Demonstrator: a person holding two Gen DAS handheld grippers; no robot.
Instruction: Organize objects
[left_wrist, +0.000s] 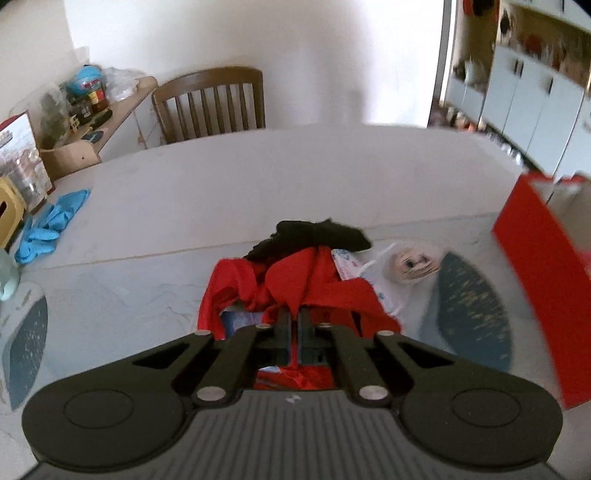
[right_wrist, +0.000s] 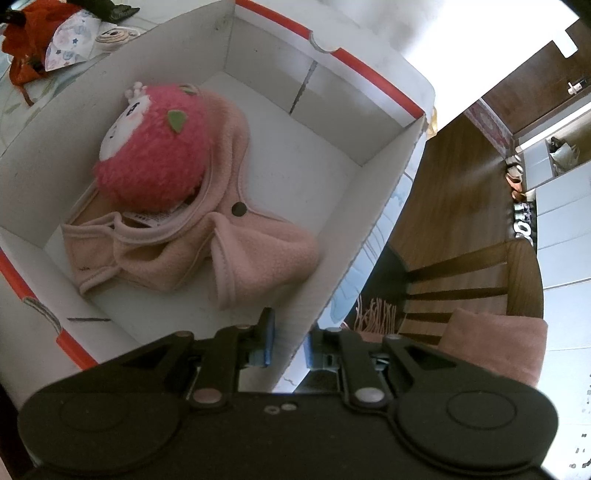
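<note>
My left gripper (left_wrist: 294, 314) is shut on a red garment (left_wrist: 314, 284) with a black fuzzy trim (left_wrist: 314, 236), bunched on the table. A patterned white cloth (left_wrist: 351, 264) and a small round face-printed item (left_wrist: 415, 264) lie just behind it. My right gripper (right_wrist: 290, 341) is shut on the near wall of a white box with red edging (right_wrist: 354, 206), also seen at the right in the left wrist view (left_wrist: 543, 280). Inside the box lie a pink fleece garment (right_wrist: 236, 251) and a pink plush toy (right_wrist: 155, 158).
Blue gloves (left_wrist: 51, 225) lie at the table's left edge by a yellow container (left_wrist: 9, 218). A wooden chair (left_wrist: 214, 103) stands behind the table; another chair with a pink cushion (right_wrist: 491, 350) is right of the box. A cluttered shelf (left_wrist: 92, 107) stands at far left.
</note>
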